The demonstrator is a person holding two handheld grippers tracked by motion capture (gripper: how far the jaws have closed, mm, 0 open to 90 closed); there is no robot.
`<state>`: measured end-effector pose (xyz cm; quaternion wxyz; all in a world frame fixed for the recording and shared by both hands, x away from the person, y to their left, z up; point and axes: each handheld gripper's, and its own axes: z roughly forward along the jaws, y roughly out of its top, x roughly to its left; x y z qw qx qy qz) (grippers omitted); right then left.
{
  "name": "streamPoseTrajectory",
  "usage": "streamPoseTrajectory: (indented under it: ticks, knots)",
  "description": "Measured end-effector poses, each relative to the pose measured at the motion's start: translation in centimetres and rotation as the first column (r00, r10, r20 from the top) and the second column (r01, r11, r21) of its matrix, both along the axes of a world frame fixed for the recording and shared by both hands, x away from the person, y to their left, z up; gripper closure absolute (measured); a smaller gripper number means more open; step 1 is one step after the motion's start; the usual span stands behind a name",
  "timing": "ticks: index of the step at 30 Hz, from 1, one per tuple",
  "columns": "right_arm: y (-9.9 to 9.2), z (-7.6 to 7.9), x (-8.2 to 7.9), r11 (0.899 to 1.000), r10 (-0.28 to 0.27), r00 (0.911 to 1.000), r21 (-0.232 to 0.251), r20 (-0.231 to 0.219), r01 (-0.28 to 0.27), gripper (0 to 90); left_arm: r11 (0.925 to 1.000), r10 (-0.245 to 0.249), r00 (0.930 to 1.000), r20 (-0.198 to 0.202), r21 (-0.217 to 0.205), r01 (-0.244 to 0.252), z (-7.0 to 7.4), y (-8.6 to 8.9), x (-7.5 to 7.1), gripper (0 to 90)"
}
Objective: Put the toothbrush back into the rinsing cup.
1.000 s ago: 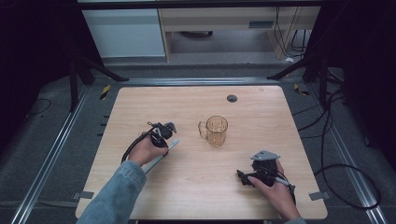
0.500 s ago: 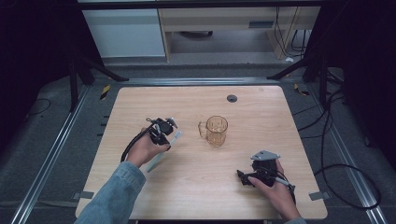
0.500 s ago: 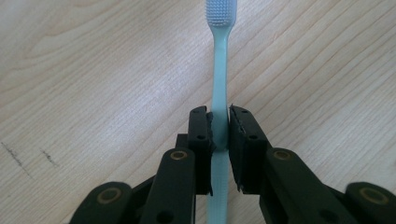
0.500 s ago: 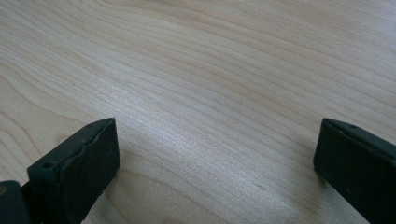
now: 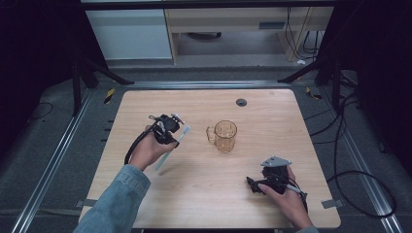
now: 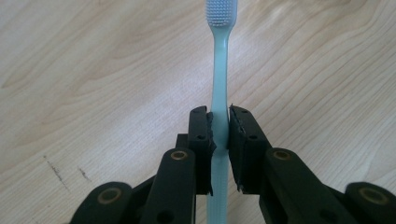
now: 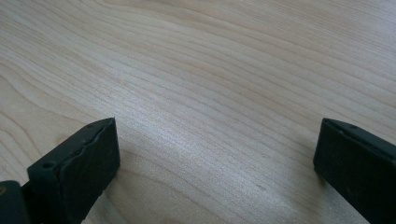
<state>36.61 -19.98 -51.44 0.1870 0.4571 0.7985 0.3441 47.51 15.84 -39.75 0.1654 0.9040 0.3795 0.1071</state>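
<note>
A pale green toothbrush (image 6: 219,70) is clamped at mid-handle by my left gripper (image 6: 219,133), its white bristles pointing away over the wood. In the high view the toothbrush (image 5: 180,137) slants from lower left up toward a clear amber mug (image 5: 225,135), and the left gripper (image 5: 171,130) hangs just left of that mug. My right gripper (image 7: 215,154) stands open low over bare wood with nothing between its jaws. From above, the right gripper (image 5: 252,184) rests near the table's front right.
The wooden table (image 5: 272,116) has a small dark round grommet (image 5: 241,102) near its far edge. Cables (image 5: 350,170) trail on the floor to the right. Shelving (image 5: 228,24) stands behind the table.
My left gripper has risen and shifted slightly away from the person with the toothbrush, lifting its head end toward the mug. The right gripper has stayed put.
</note>
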Motion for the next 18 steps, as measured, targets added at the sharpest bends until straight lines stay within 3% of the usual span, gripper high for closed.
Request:
streamPoseTrajectory:
  ticks: [6,11,14,18]
  knots:
    - [0.0,0.0,0.0,1.000,0.000,1.0000,0.000,0.000,0.000,0.7,0.9978,0.009,0.9988,0.049,-0.066,-0.006,1.3,0.1,-0.1,78.8]
    - [0.0,0.0,0.0,1.000,0.001,1.0000,-0.003,0.002,-0.001,0.7,0.9953,0.014,0.9966,0.082,-0.096,-0.006,1.8,-0.2,-0.4,78.9]
    - [0.0,0.0,0.0,1.000,0.000,1.0000,0.000,0.000,0.000,0.7,0.9899,0.018,0.9943,0.105,-0.142,-0.003,2.2,-0.5,-0.7,78.9]
    - [0.0,0.0,0.0,1.000,0.001,1.0000,-0.003,0.002,-0.001,0.7,0.9874,0.017,0.9901,0.139,-0.158,0.005,2.5,-1.2,-0.9,78.9]
